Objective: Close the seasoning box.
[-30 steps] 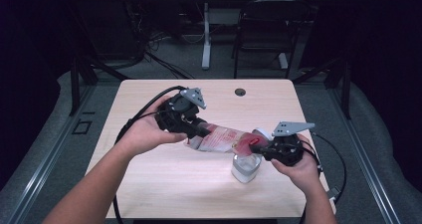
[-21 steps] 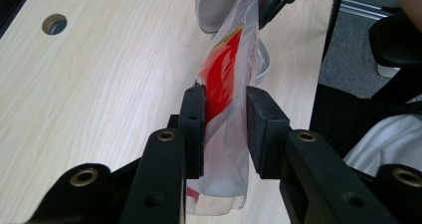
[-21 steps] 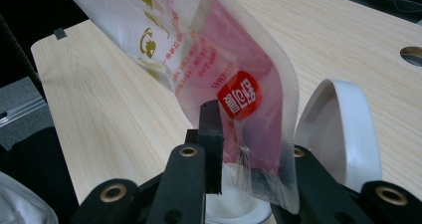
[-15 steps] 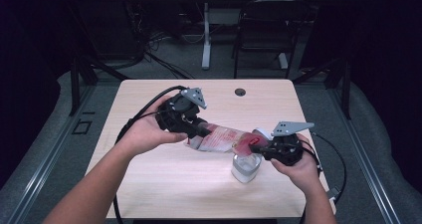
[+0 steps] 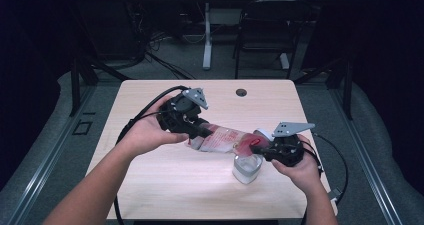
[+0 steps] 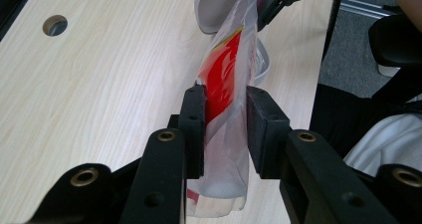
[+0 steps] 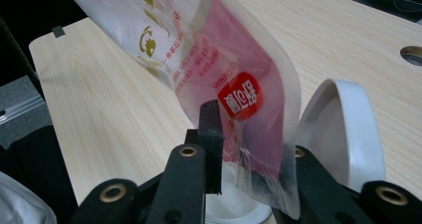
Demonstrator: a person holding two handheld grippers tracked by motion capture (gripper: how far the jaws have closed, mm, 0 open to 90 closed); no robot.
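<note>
**Pouch slung between two grips, its low end over the open jar**

The left gripper (image 5: pixel 197 130) has its jaws pinching the upper end of the pouch (image 5: pixel 225 139); in the left gripper view the two black pads (image 6: pixel 195 119) press on the clear film from either side, the red panel running away from them; the right gripper (image 5: pixel 260 146) has its jaws clamped across the lower end, and in the right gripper view the film bulges over the left pad (image 7: pixel 211 134) and hides the other one; so the pouch (image 7: pixel 219 69) lies straight out along both sets of jaws, and each gripper looks down the bag towards its partner; its long axis runs across the counter (image 5: pixel 165 190) from the left hand (image 5: pixel 145 132) down to the right hand (image 5: pixel 299 169), off the surface and sloping, high at the left and low at the right; the low end points down at the jar (image 5: pixel 247 168), which stands open on the counter directly under the right jaws, its white flip lid (image 7: pixel 348 129) tipped back beside them; the right hand is the nearer to the jar by far, the left well apart; I judge that a pour hinges on that low end staying above the jar's mouth while the left end is lifted; whether the end is already open I cannot tell.
</note>
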